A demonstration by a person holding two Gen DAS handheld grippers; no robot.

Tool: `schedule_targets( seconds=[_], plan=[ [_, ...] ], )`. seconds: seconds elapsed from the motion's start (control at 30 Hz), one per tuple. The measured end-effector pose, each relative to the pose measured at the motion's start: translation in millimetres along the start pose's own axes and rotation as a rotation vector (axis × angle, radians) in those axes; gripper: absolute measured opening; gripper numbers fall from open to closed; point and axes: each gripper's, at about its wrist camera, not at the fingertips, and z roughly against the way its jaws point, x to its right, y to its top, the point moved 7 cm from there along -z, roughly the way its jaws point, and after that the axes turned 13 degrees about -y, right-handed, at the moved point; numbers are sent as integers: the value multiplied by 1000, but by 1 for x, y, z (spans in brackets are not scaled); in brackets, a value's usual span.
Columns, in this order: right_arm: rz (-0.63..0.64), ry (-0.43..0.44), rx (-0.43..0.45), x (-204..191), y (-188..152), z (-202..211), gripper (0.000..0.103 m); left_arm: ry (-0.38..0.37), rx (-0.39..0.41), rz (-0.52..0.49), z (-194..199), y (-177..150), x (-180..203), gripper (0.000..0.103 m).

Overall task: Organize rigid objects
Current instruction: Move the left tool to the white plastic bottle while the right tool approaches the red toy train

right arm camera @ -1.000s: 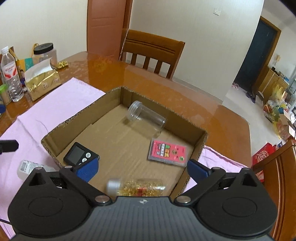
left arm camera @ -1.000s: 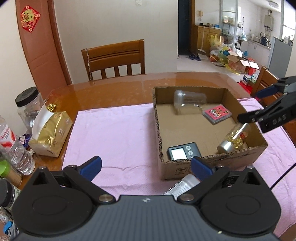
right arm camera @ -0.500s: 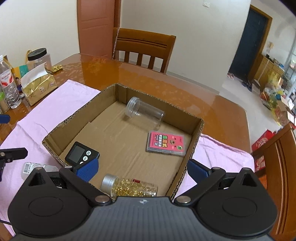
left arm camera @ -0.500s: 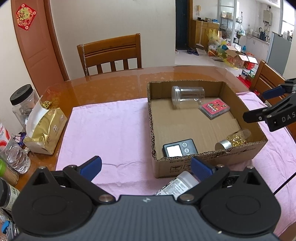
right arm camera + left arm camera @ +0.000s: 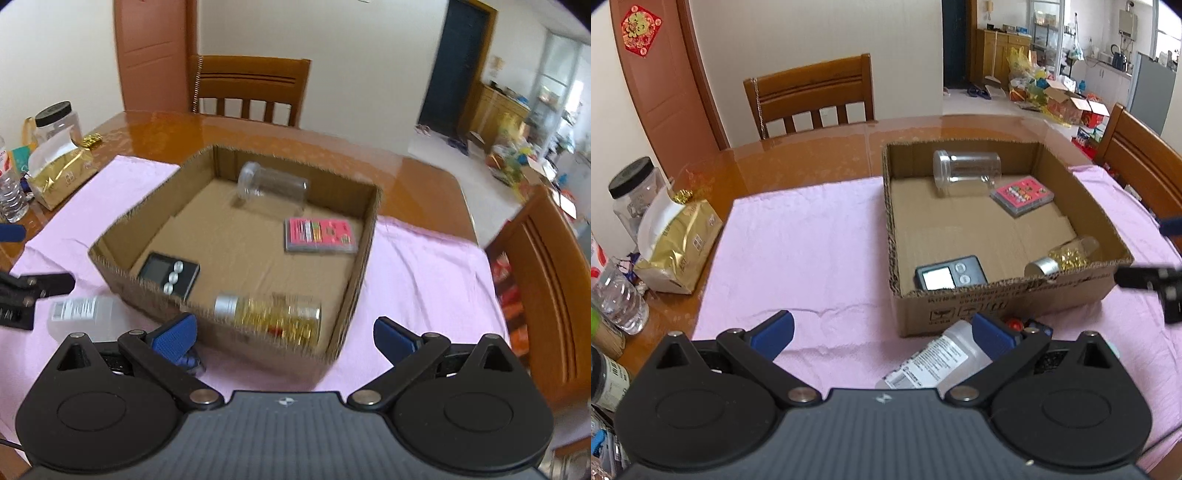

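Note:
A cardboard box (image 5: 1004, 299) (image 5: 258, 339) sits on a pink cloth. Inside lie a clear empty jar (image 5: 966, 171) (image 5: 271, 184), a pink card pack (image 5: 1023, 195) (image 5: 320, 235), a black digital timer (image 5: 951, 276) (image 5: 169, 272) and a bottle of golden capsules (image 5: 1062, 258) (image 5: 273, 314). Outside the box's near wall lies a white labelled bottle (image 5: 936, 363) (image 5: 79, 314). My left gripper (image 5: 882, 330) is open just above that bottle. My right gripper (image 5: 284, 336) is open over the box's near right corner.
At the left table edge stand a gold tissue pack (image 5: 676, 243) (image 5: 59, 175), a black-lidded jar (image 5: 635, 195), and a water bottle (image 5: 617, 291). Wooden chairs stand behind (image 5: 812, 96) and to the right (image 5: 546, 266). Small coloured items (image 5: 1027, 325) lie by the box front.
Both grippers have drawn back toward the near side; the right gripper has pulled out of the box to its near edge. The capsule bottle now lies still inside the box.

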Motion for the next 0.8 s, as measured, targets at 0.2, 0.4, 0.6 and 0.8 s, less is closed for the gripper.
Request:
schedule_targets(
  seconds=[0.2, 0.4, 0.6, 0.8],
  plan=[
    [-66, 11, -82, -6, -41, -3, 103, -36, -36, -3, -18, -2, 12, 102],
    [-95, 17, -123, -5, -59, -4, 103, -30, -52, -31, -43, 3, 21, 102],
    [-124, 22, -177, -4, -72, -16, 103, -27, -94, -30, -50, -13, 15, 102],
    [-93, 45, -239, -13, -93, -17, 103, -51, -104, 28, -41, -28, 8, 102]
  ],
)
